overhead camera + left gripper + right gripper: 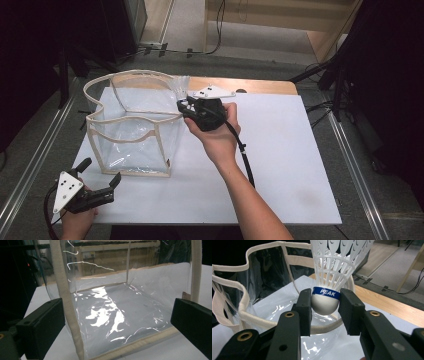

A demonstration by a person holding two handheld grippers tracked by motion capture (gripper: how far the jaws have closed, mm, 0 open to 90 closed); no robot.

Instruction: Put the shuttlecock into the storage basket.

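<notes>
— White plastic shuttlecock (327, 277): we're clamping its cork in the right gripper (325, 305), skirt pointing up. Where's the bag (134, 131)?

— Just below and ahead, mouth open. We're holding the left gripper (100, 181), jaws apart, nearer its base.

The bag (134, 127) stands on the left half of the table (280, 150). The shuttlecock (329, 282) sits over its right rim, seemingly above the opening. The left gripper (100, 182) lies in front of the bag, near the table's front-left corner.
</notes>
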